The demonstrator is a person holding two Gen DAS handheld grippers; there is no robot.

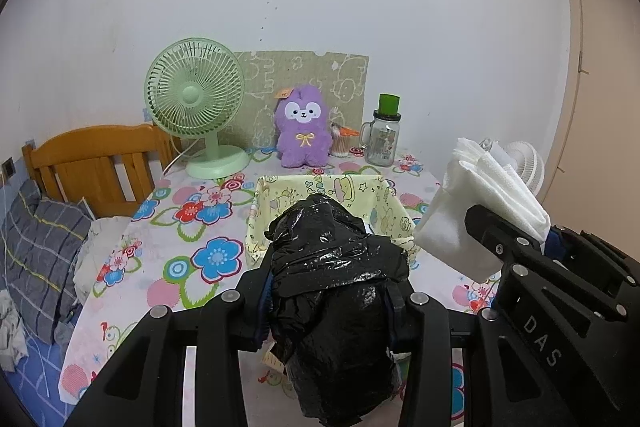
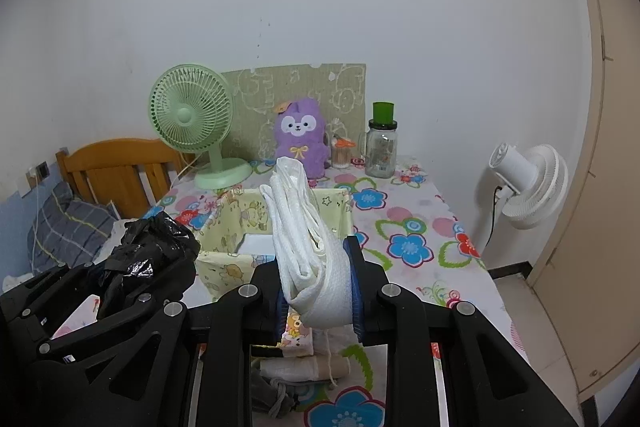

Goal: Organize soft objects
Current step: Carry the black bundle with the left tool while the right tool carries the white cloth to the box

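Observation:
My left gripper is shut on a crumpled black plastic bag, held above the near edge of the table. My right gripper is shut on a folded white cloth that sticks up between its blue pads. The cloth also shows at the right of the left wrist view, and the black bag at the left of the right wrist view. Just beyond both grippers stands a pale yellow fabric basket with cartoon prints. A purple plush toy sits at the back of the table.
The table has a flowered cloth. At the back stand a green desk fan, a printed board and a glass jar with a green lid. A white floor fan stands right of the table. A wooden bed with a checked pillow lies at the left. Rolled cloth items lie under my right gripper.

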